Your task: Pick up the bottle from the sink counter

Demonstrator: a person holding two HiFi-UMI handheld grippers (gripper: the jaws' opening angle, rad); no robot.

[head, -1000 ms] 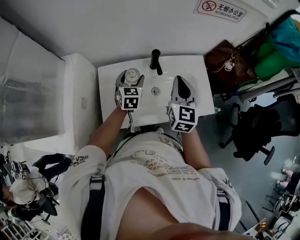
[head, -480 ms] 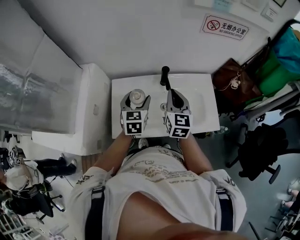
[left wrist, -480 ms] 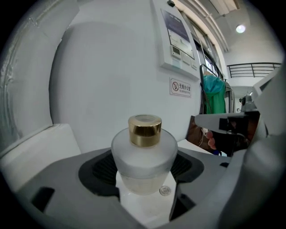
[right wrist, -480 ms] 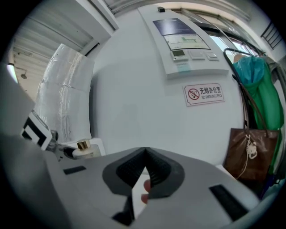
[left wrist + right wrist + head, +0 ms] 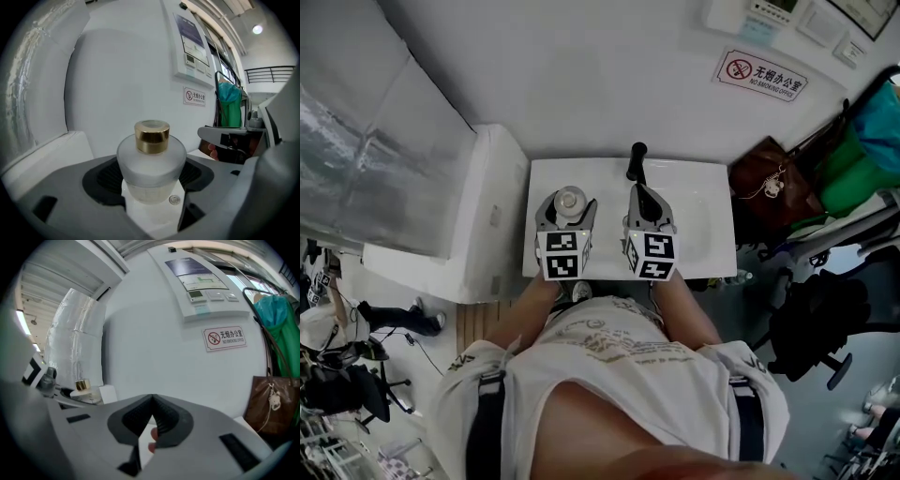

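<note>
A frosted glass bottle (image 5: 570, 195) with a gold cap stands at the left of the white sink (image 5: 703, 220). My left gripper (image 5: 569, 203) is shut on it. In the left gripper view the bottle (image 5: 151, 159) fills the gap, and the black pads of the left gripper (image 5: 151, 183) press both its sides. My right gripper (image 5: 640, 194) hangs over the basin just in front of the black tap (image 5: 635, 159). The jaws of the right gripper (image 5: 151, 401) are shut, tips together, holding nothing. The bottle (image 5: 83, 386) shows small at the left of that view.
A white cabinet (image 5: 483, 216) adjoins the sink on the left, under a foil-wrapped duct (image 5: 366, 159). A brown bag (image 5: 769, 183) hangs right of the sink, and a black office chair (image 5: 811, 319) stands further right. The wall behind carries a no-smoking sign (image 5: 766, 75).
The right gripper has drawn in leftwards, from the sink's right part to just in front of the tap. The left gripper stays on the bottle. The head view has shifted.
</note>
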